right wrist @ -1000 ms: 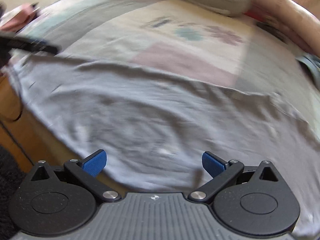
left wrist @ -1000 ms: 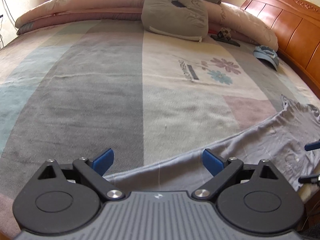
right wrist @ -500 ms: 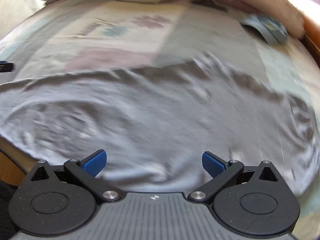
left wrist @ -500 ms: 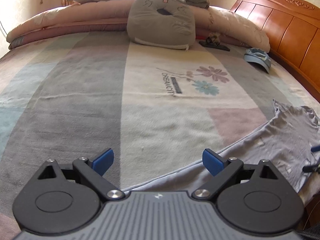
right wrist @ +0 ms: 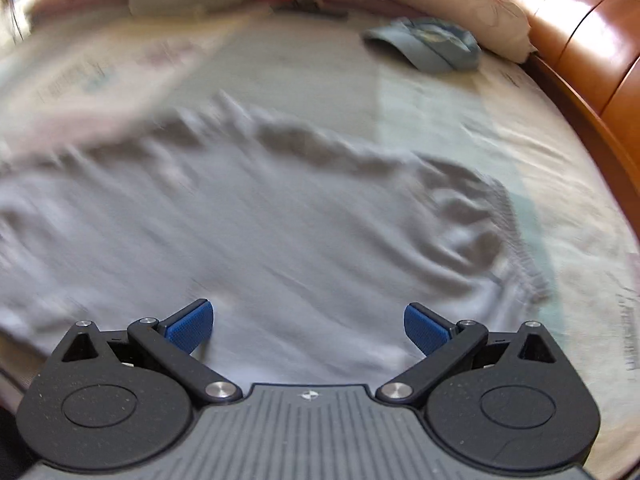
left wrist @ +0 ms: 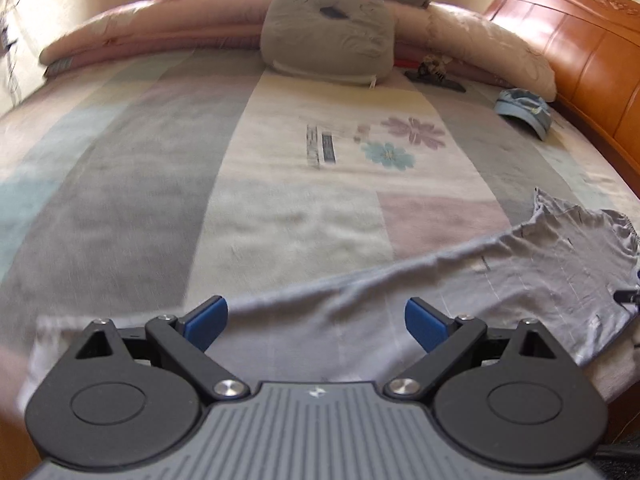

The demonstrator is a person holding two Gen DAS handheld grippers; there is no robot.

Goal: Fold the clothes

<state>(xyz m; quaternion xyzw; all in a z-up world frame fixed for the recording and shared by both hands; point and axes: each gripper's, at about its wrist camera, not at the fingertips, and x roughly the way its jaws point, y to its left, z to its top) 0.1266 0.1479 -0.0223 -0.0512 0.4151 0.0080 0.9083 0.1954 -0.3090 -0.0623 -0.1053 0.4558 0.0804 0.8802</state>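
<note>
Left wrist view: the wrinkly grey cotton shirt is lying spread flat along the bed's near edge, no fold showing. Both hand-held grippers, left and right, are hovering wide open, holding nothing.

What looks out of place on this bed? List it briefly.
The grey garment lies wrinkled and skewed near the bed's edge, not yet folded. A blue cap sits loose near the wooden headboard, and a dark clip-like item lies beside the grey cushion. Nothing looks damaged.

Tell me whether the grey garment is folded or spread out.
Spread out: the grey garment lies flat, wrinkled, in one layer along the bed's near edge, no fold visible.
</note>
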